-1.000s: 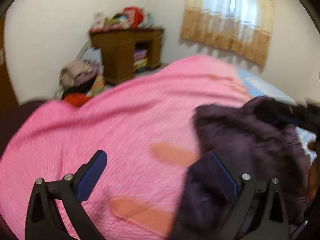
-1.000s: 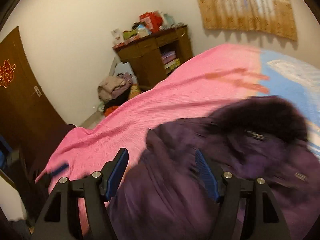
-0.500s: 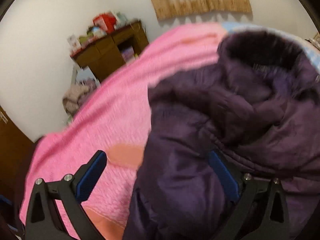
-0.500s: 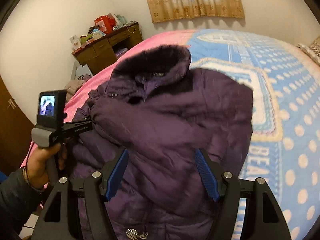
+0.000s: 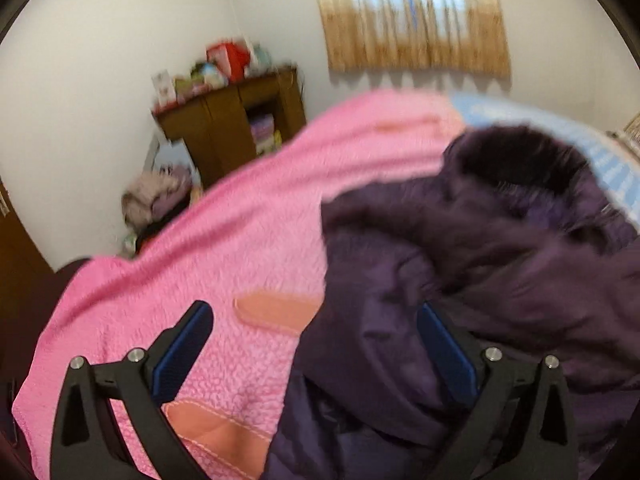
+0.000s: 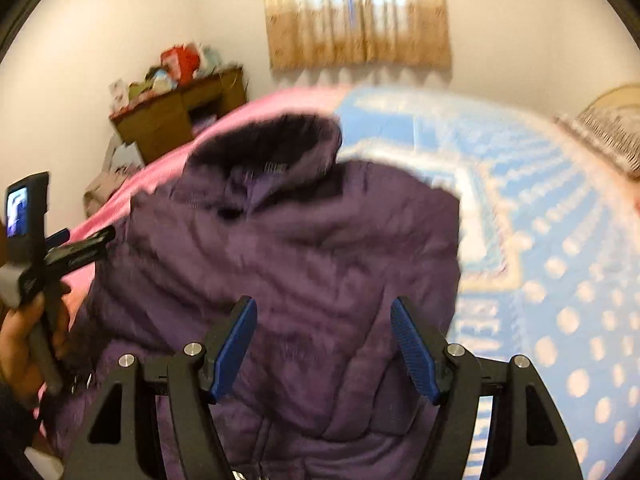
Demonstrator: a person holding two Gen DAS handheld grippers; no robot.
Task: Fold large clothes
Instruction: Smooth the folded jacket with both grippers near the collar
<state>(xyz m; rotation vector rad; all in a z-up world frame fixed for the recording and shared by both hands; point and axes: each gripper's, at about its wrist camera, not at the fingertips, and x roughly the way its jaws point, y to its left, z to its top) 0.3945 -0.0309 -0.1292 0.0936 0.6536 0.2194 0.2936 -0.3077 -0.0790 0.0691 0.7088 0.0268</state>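
A dark purple puffer jacket (image 6: 304, 264) with a dark fur collar lies on the bed, collar toward the far wall. It fills the right half of the left wrist view (image 5: 480, 264). My left gripper (image 5: 316, 344) is open over the jacket's left edge and the pink blanket (image 5: 224, 248). It also shows at the left edge of the right wrist view (image 6: 68, 248), held by a hand. My right gripper (image 6: 324, 336) is open above the jacket's middle, holding nothing.
A blue dotted bedspread (image 6: 540, 248) covers the bed to the right of the jacket. A brown cabinet (image 5: 228, 124) with clutter on top stands by the far wall, with a clothes pile (image 5: 156, 200) on the floor beside it. A curtain (image 6: 356, 12) hangs behind.
Both grippers swung right from the pink blanket toward the jacket. In the last half second the left view pulled back slightly left, and the right gripper came closer over the jacket.
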